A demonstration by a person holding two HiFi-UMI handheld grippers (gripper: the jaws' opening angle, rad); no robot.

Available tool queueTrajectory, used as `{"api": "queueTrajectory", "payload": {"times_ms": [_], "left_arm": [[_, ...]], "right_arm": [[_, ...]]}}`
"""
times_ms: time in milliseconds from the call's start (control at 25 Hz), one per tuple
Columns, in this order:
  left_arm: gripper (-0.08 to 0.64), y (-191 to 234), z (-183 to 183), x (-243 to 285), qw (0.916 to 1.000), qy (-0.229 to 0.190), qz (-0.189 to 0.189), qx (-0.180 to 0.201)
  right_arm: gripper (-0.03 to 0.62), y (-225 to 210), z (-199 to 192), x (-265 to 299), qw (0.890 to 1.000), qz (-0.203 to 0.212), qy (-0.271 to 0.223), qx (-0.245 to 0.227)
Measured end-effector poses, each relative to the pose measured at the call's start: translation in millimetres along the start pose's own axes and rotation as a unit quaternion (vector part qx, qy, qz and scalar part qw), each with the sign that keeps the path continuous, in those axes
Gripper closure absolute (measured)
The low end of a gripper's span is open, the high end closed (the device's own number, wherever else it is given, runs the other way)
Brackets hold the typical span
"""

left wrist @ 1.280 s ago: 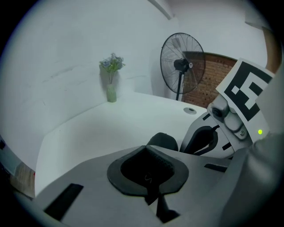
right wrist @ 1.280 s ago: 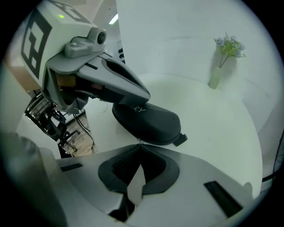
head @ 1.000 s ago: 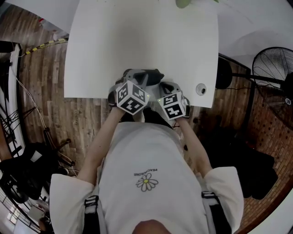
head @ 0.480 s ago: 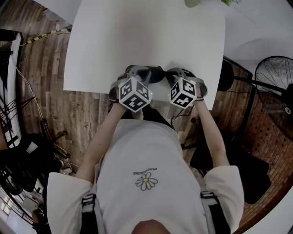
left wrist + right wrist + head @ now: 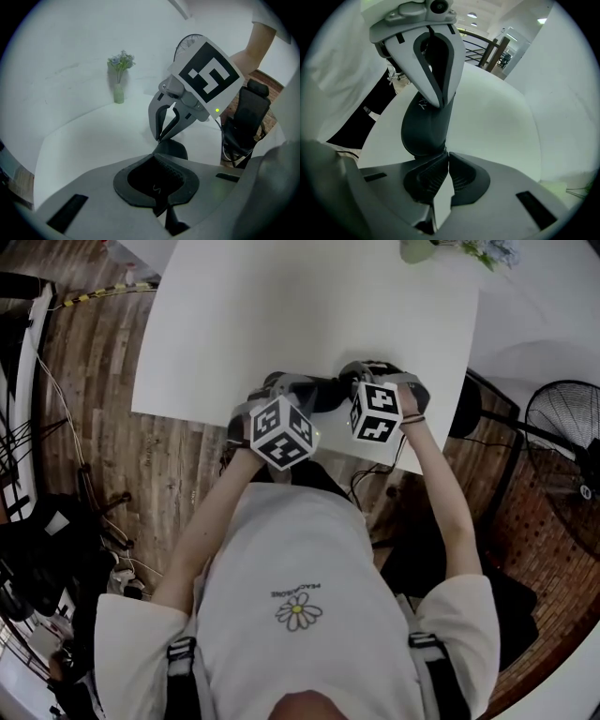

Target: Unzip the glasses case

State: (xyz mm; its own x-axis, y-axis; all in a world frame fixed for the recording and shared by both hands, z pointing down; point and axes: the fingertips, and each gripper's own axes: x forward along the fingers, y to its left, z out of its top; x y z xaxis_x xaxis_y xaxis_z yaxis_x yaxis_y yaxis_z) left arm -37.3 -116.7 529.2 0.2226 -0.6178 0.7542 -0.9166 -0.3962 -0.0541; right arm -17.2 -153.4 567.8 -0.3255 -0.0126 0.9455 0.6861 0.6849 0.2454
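Both of my tools are at the near edge of the white table (image 5: 281,315), facing each other over the glasses case (image 5: 423,133). It is a dark, rounded case that lies on the tabletop between them, close to the table's front edge. My left gripper (image 5: 156,158) is closed all the way, pads pressed flat together. The tips come down on the nearer end of the case and nip it there. From the opposite side its two pale fingers (image 5: 419,70) run to a single point on the case's upper surface. My right gripper (image 5: 446,154) is closed tight too. Its ribbed pads meet at the tips right where the case's other end begins, with only a sliver of white table showing lower down between them. I can't make out which small part of the case sits in that pinch, as it is too thin and dark to see. The right gripper points steeply down at the table. Far across the table stands a small green vase of flowers (image 5: 119,93), well apart from the work. A floor fan (image 5: 562,427) sits off the table's right side on the wooden floor.
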Motion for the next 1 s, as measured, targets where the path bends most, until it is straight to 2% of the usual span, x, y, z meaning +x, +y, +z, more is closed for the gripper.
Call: {"api": "queueTrajectory", "payload": {"times_ms": [160,320,360,480,520,640,760,1000], "left_arm": [[0.548,0.6,-0.9,0.5,0.9999,-0.006,-0.006,-0.015],[0.548,9.3,3.7,-8.2,0.9965,-0.022,-0.019,-0.078],[0.548,15.8,8.1,-15.7,0.9955,-0.036,-0.007,-0.088],[0.546,42.1,23.9,-49.0,0.9891,-0.092,0.044,-0.106],[0.548,51.8,27.8,-61.3,0.9858,-0.11,0.061,-0.111],[0.548,79.4,30.0,-94.1,0.9737,-0.15,0.115,-0.128],[0.548,96.1,23.4,-115.1,0.9645,-0.166,0.15,-0.14],[0.546,100.2,11.0,-131.4,0.9599,-0.166,0.172,-0.147]], "right_arm": [[0.584,0.5,-0.6,0.3,1.0,-0.011,-0.004,0.012],[0.584,-1.2,-5.7,-2.2,0.997,-0.044,-0.022,0.06],[0.578,-1.1,-8.0,-4.5,0.995,-0.052,-0.026,0.076],[0.422,4.5,-11.1,-21.1,0.991,-0.071,-0.04,0.108],[0.406,6.4,-9.8,-29.6,0.989,-0.084,-0.047,0.116],[0.384,17.0,1.7,-55.9,0.98,-0.124,-0.081,0.134],[0.354,36.8,23.6,-66.9,0.973,-0.138,-0.117,0.141],[0.332,55.0,52.1,-46.0,0.975,-0.155,-0.118,0.105]]}}
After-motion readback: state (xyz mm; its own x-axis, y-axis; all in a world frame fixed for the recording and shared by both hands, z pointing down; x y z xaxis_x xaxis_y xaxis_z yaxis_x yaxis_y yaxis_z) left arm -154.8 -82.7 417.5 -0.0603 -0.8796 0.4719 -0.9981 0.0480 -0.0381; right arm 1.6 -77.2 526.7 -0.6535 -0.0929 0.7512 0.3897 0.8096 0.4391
